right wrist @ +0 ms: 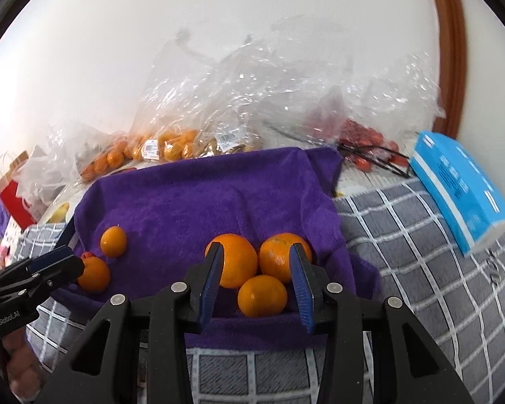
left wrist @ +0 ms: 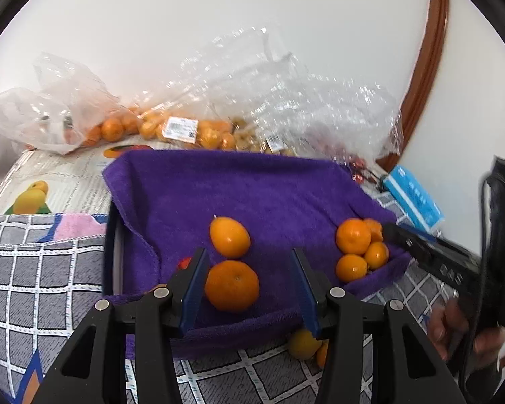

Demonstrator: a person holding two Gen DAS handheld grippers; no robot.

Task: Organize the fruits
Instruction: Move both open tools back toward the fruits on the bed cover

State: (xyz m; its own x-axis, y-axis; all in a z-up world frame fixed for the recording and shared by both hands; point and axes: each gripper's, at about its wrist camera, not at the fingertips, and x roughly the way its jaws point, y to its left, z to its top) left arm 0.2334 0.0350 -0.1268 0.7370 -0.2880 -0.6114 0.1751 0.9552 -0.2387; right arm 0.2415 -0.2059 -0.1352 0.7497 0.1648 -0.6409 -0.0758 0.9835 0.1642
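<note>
A dark tray [left wrist: 109,252] lined with a purple towel [left wrist: 252,188] holds several oranges. My left gripper [left wrist: 249,256] hangs open over its near left part. A large orange [left wrist: 231,286] lies between its pads, with a gap on the right side. An oval orange [left wrist: 230,237] lies just beyond it. My right gripper [right wrist: 256,247] stands open over a cluster of three oranges [right wrist: 262,296] at the tray's near right. The pads do not press on them. The left gripper [right wrist: 60,259] also shows in the right wrist view beside that large orange [right wrist: 94,274].
Clear plastic bags of oranges [left wrist: 185,131] and red fruit [right wrist: 363,141] pile up along the wall behind the tray. A blue tissue pack [right wrist: 461,188] lies to the right on the grey checked cloth [left wrist: 33,269]. Two fruits [left wrist: 303,343] sit outside the tray's near edge.
</note>
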